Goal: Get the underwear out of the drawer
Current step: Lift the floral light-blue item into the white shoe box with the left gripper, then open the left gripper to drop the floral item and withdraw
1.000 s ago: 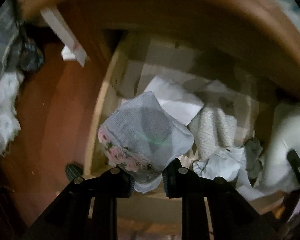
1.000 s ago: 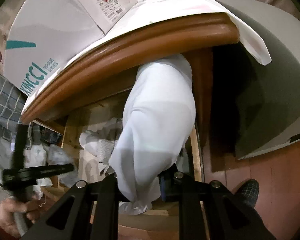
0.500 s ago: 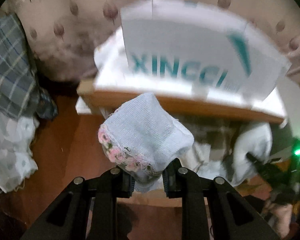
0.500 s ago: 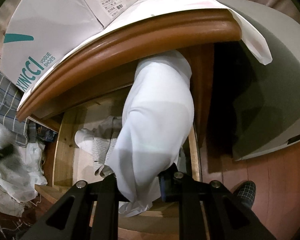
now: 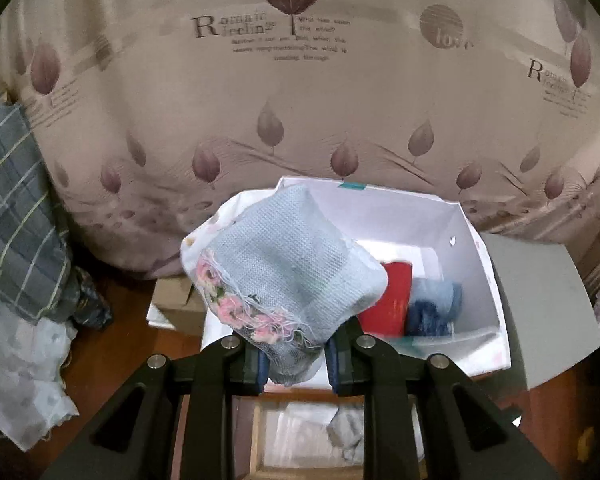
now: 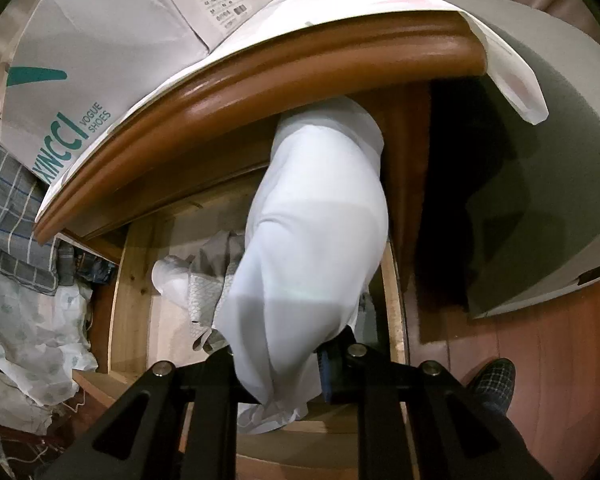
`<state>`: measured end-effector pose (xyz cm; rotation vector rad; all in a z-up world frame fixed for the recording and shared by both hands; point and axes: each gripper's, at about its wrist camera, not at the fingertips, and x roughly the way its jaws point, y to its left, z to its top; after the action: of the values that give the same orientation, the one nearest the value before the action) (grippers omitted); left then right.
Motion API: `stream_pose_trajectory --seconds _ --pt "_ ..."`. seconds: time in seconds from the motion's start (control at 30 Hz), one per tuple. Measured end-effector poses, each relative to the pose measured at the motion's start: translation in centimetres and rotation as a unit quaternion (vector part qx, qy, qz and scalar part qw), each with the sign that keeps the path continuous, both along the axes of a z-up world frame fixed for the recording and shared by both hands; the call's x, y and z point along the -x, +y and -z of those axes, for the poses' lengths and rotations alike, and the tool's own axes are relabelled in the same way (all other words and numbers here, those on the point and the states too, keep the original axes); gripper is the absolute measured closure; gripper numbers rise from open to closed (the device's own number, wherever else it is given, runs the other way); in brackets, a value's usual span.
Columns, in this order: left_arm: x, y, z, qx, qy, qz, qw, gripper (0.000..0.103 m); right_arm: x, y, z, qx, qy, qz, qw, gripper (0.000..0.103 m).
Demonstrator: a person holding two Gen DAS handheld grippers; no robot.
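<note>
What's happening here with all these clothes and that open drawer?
A person is emptying a wooden drawer of underwear with two hand-held gripping tools. The left tool is clamped on a pale blue knit garment with pink floral trim, held over an open white shoe box. The right tool grips a white fabric piece above the drawer, where more clothing lies.
</note>
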<state>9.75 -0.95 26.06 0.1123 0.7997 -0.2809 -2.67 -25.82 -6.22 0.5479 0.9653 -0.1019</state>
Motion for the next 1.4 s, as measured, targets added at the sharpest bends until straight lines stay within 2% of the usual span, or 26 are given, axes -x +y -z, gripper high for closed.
stream_pose_trajectory --seconds 0.1,0.3,0.47,0.53,0.67,0.7,0.8,0.87,0.93,0.97,1.23,1.4 --pt "-2.7 -1.7 0.4 -0.008 0.005 0.012 0.9999 0.084 0.0 0.1 0.0 -0.002 0.0 0.0 1.0 0.087" --pt "-7.0 -3.4 4.9 0.002 0.058 0.006 0.9983 0.084 0.1 0.0 0.2 -0.008 0.002 -0.002 1.0 0.087" --pt "-8.5 -3.8 8.5 -0.006 0.103 -0.002 0.9947 0.083 -0.1 -0.1 0.4 -0.015 0.007 -0.001 1.0 0.087" --pt "-8.6 -4.0 9.3 -0.009 0.107 -0.004 0.9942 0.083 -0.1 0.1 0.3 -0.015 0.007 -0.001 1.0 0.087" --pt "-8.1 -4.0 9.6 -0.011 0.098 -0.005 0.9951 0.08 0.0 0.2 0.3 -0.011 0.006 -0.001 1.0 0.087" --pt "-8.1 -3.9 9.6 -0.011 0.097 -0.007 0.9952 0.075 -0.1 0.3 0.2 -0.011 0.006 -0.001 1.0 0.087" --pt "-8.0 -3.5 9.3 -0.002 0.094 -0.011 0.9955 0.072 -0.1 0.3 0.2 -0.009 0.006 -0.001 1.0 0.087" --pt "-7.7 -3.1 9.2 0.0 0.086 -0.021 0.9961 0.065 -0.1 0.3 0.2 -0.008 0.005 -0.003 1.0 0.087" --pt "-7.3 -2.8 9.0 -0.003 0.079 -0.025 0.9965 0.051 -0.2 0.4 0.2 -0.007 0.005 -0.003 1.0 0.087" --pt "-7.1 -2.7 8.9 -0.005 0.076 -0.025 0.9968 0.049 -0.2 0.5 0.2 -0.006 0.005 -0.004 1.0 0.087" --pt "-3.9 -1.8 7.8 -0.009 0.034 -0.021 0.9992 0.036 -0.4 0.8 0.1 -0.001 0.005 -0.004 1.0 0.087" --pt "-0.1 0.0 7.6 -0.016 -0.02 -0.045 0.9987 0.028 -0.5 1.2 0.1 0.01 0.004 -0.009 1.0 0.087"
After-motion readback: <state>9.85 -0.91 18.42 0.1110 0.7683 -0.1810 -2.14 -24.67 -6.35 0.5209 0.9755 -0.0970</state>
